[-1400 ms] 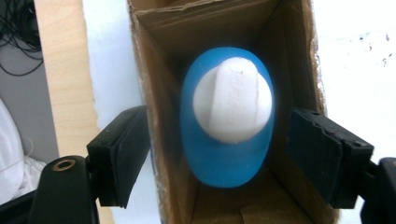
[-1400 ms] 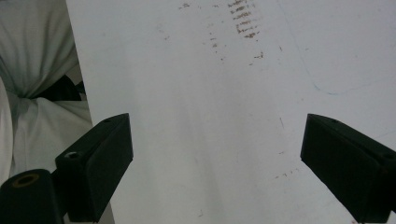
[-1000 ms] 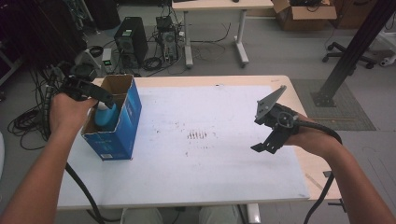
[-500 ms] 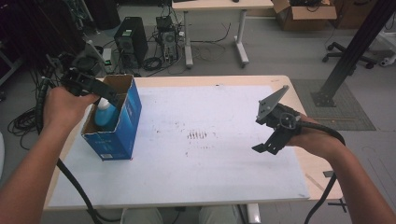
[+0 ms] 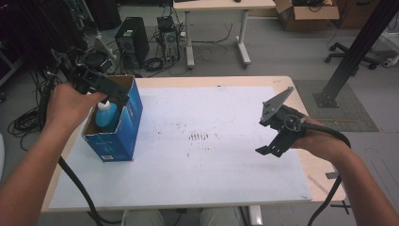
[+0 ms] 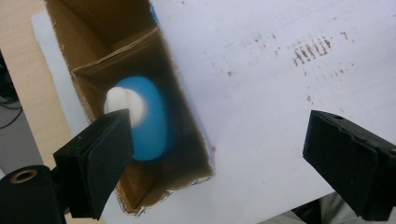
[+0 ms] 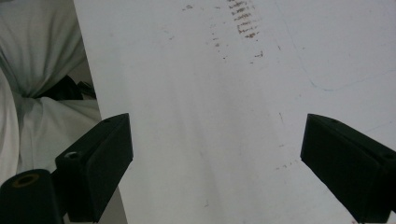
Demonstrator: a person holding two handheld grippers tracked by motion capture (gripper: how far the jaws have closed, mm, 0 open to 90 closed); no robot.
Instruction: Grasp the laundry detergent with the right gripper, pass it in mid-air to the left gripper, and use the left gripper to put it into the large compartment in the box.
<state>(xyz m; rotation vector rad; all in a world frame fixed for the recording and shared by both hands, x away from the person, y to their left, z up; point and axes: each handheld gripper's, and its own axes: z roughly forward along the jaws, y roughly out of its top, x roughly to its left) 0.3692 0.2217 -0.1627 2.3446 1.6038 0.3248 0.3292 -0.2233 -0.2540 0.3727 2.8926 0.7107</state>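
From the high view we see the blue bottle (image 5: 106, 116) standing inside the blue box (image 5: 123, 136) at the left side of the white table (image 5: 226, 165), so we judge the placing done; what seems left is drawing the left gripper (image 5: 113, 94) clear. It sits over the box's far rim, and its jaws have just been opening, with nothing pinched between them. The right gripper (image 5: 269, 149) hangs over the right side of the table, well apart from the box, jaws spread and empty. In the left gripper view we look down on the bottle's white cap (image 6: 125, 103) deep in the box, the left jaw overlapping part of it; the box's near wall hides the bottle's base. In the right gripper view we find bare, smudged tabletop between spread jaws, and pale cloth (image 7: 42, 70) beyond the table's edge.
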